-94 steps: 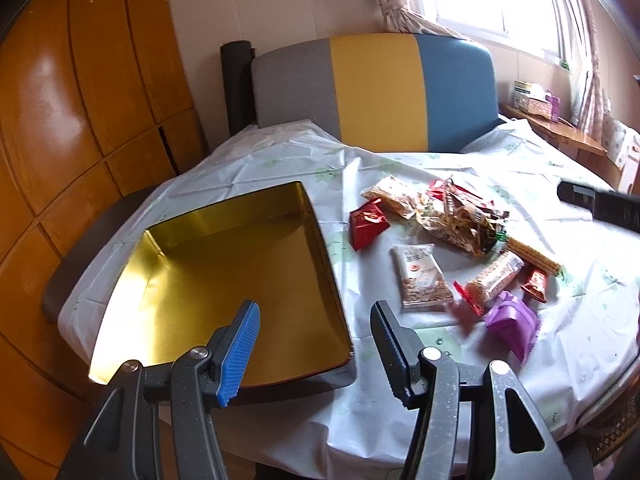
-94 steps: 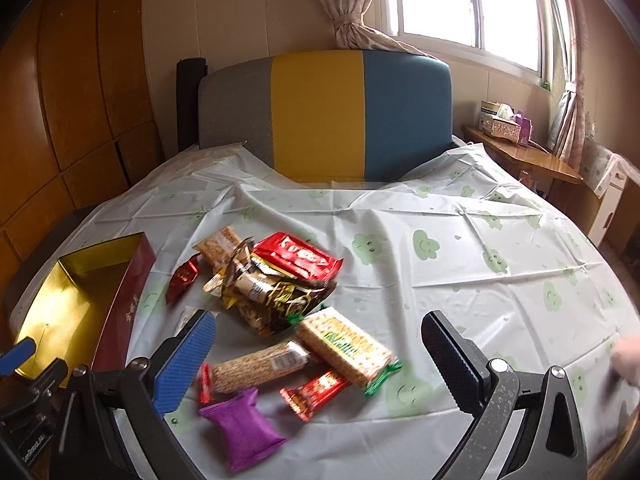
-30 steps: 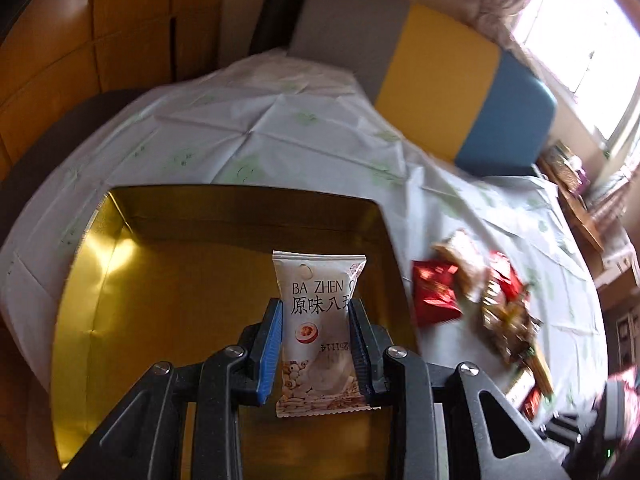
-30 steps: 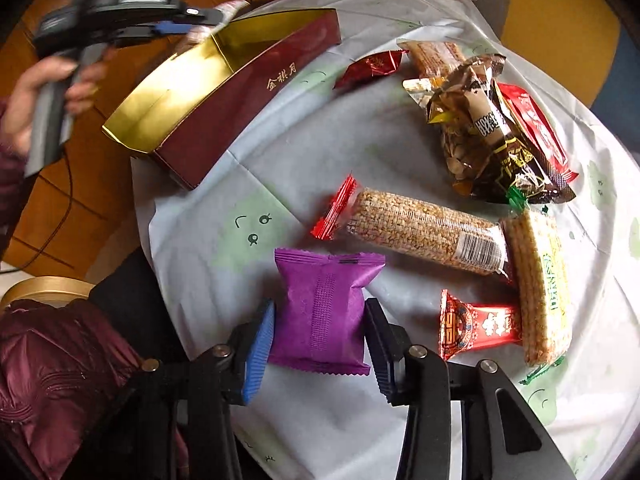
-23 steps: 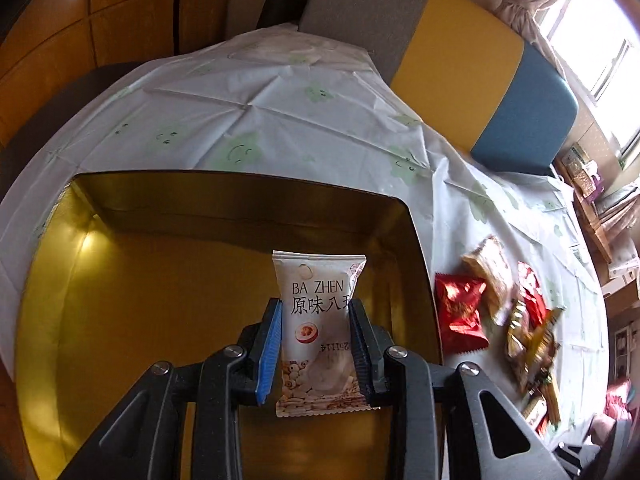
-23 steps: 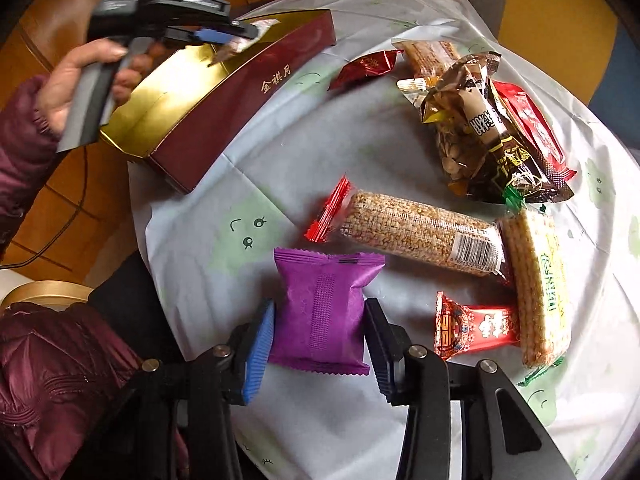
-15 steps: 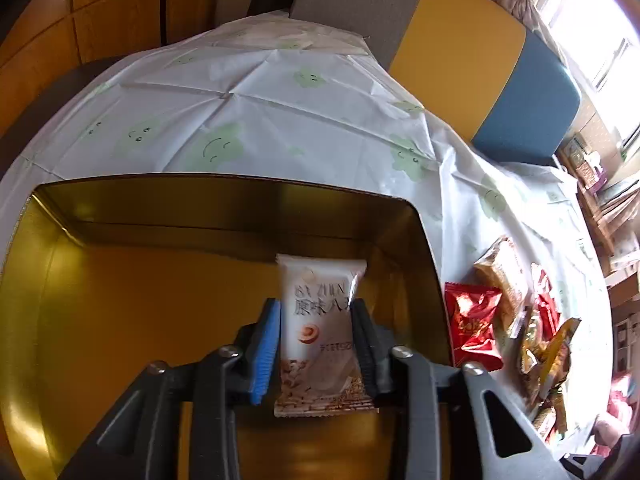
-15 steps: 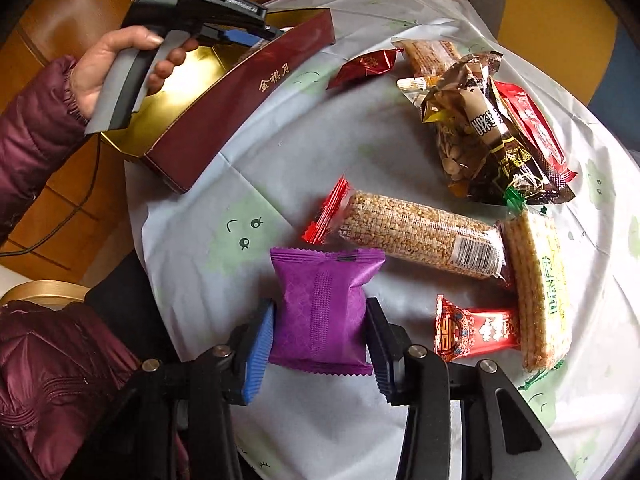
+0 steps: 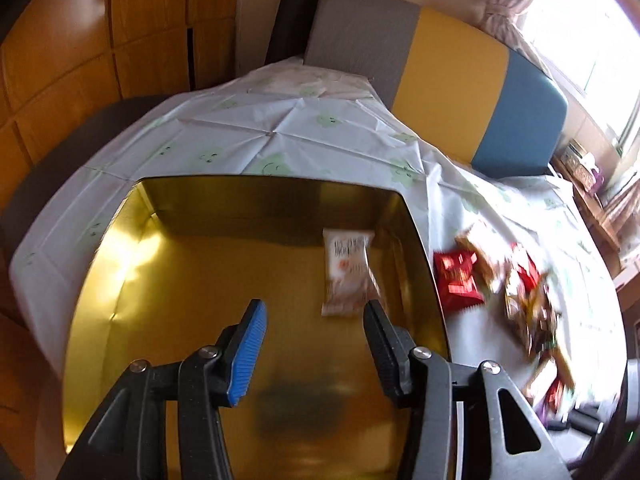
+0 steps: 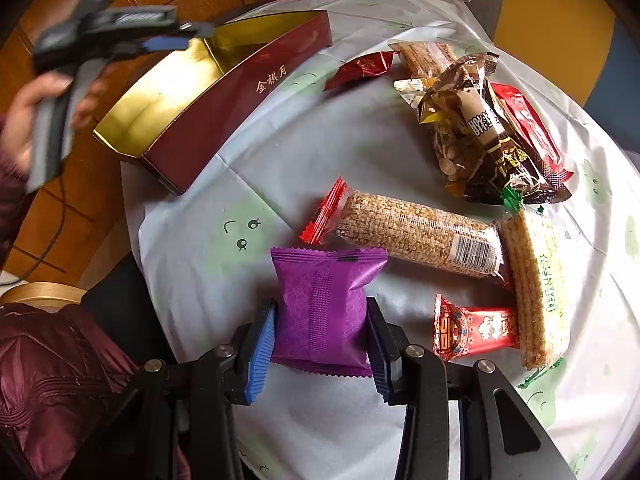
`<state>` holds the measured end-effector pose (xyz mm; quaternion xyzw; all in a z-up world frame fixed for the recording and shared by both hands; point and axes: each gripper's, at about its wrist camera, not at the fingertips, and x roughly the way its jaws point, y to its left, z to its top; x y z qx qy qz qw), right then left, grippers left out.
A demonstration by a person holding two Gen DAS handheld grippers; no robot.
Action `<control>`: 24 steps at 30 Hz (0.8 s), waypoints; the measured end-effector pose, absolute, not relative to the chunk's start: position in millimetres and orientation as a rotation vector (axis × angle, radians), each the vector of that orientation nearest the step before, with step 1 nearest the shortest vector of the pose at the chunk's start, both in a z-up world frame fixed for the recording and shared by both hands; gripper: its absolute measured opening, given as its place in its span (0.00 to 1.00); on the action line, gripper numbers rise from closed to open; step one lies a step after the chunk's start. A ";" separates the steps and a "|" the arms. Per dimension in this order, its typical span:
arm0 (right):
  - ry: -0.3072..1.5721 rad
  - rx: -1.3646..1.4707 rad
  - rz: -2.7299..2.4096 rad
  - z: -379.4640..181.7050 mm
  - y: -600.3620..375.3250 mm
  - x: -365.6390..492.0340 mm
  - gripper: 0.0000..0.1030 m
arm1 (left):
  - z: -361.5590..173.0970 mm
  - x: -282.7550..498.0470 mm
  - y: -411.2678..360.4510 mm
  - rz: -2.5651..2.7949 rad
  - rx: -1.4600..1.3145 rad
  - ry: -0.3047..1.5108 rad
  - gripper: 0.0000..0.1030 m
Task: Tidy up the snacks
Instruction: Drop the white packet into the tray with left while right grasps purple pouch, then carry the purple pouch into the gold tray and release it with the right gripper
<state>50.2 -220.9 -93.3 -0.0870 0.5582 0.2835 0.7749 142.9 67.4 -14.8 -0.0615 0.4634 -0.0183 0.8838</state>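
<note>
The left gripper [image 9: 314, 320] hangs over the gold-lined box [image 9: 120, 216], jaws spread, nothing held; a white packet [image 9: 346, 270], slightly blurred, lies inside. The right gripper [image 10: 320, 338] clamps a purple packet [image 10: 322, 308] above the tablecloth [image 10: 280, 152].

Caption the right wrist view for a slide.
Right gripper shut on the purple packet beside loose snacks; the gold-lined box waits at the table's far left.

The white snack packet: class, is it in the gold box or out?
In. The white snack packet lies on the gold box floor by its right wall, beyond the open left gripper.
</note>
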 end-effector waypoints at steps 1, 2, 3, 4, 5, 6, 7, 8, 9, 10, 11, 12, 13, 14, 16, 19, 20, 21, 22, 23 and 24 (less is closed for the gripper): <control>1.206 -0.190 0.610 -93.7 -220.7 49.4 0.41 | -13.2 131.7 66.9 -0.037 -0.115 0.957 0.50; 1.205 -0.191 0.606 -93.9 -220.4 48.8 0.41 | -12.1 124.2 66.5 -0.034 -0.106 0.951 0.50; 1.204 -0.193 0.602 -94.4 -219.5 48.1 0.41 | -10.5 115.2 66.9 -0.029 -0.100 0.942 0.50; 1.203 -0.195 0.598 -94.5 -219.1 47.6 0.41 | -8.6 105.0 67.3 -0.024 -0.096 0.927 0.50; 1.204 -0.196 0.592 -94.4 -218.4 47.1 0.41 | -7.4 98.0 67.9 -0.018 -0.093 0.920 0.50; 1.206 -0.197 0.585 -94.9 -217.5 47.4 0.41 | -6.8 90.6 68.8 -0.005 -0.091 0.910 0.50; 1.209 -0.198 0.578 -94.2 -216.2 47.6 0.41 | -7.1 87.4 69.3 0.003 -0.090 0.905 0.50; 1.211 -0.202 0.570 -93.3 -214.6 46.9 0.40 | -6.4 81.1 70.7 0.011 -0.090 0.898 0.50; 1.214 -0.198 0.562 -91.5 -213.5 46.3 0.39 | -6.1 76.3 71.7 0.019 -0.088 0.893 0.50; 1.210 -0.187 0.562 -88.0 -212.1 45.5 0.39 | -5.6 71.3 73.1 0.026 -0.084 0.887 0.50; 1.199 -0.175 0.570 -82.4 -210.2 43.8 0.39 | -5.3 68.1 74.0 0.032 -0.078 0.882 0.50; 1.186 -0.170 0.578 -76.1 -208.0 43.2 0.39 | -5.1 64.8 75.1 0.041 -0.071 0.877 0.50; 1.167 -0.166 0.587 -69.1 -205.5 42.6 0.39 | -5.3 62.9 75.4 0.051 -0.064 0.872 0.50; 1.147 -0.159 0.595 -61.3 -202.1 42.4 0.39 | -5.0 60.1 77.2 0.062 -0.061 0.866 0.50; 1.108 -0.141 0.615 -45.8 -193.2 46.1 0.39 | -5.3 57.8 81.6 0.079 -0.069 0.863 0.50; 1.054 -0.144 0.646 -27.0 -171.0 57.7 0.39 | -6.6 54.3 88.8 0.096 -0.083 0.866 0.50; 1.040 -0.145 0.656 -22.1 -162.8 62.3 0.39 | -6.9 53.5 91.0 0.105 -0.087 0.866 0.50; 1.024 -0.148 0.671 -17.2 -152.0 68.5 0.39 | -7.0 52.6 93.6 0.113 -0.091 0.865 0.50; 1.010 -0.157 0.681 -13.7 -141.2 72.0 0.39 | -7.2 51.6 95.8 0.119 -0.094 0.865 0.50; 1.000 -0.164 0.690 -10.4 -131.2 78.1 0.39 | -7.3 50.6 99.3 0.128 -0.100 0.865 0.50; 0.993 -0.166 0.700 -8.4 -120.4 85.2 0.39 | -7.7 49.7 102.2 0.133 -0.105 0.864 0.50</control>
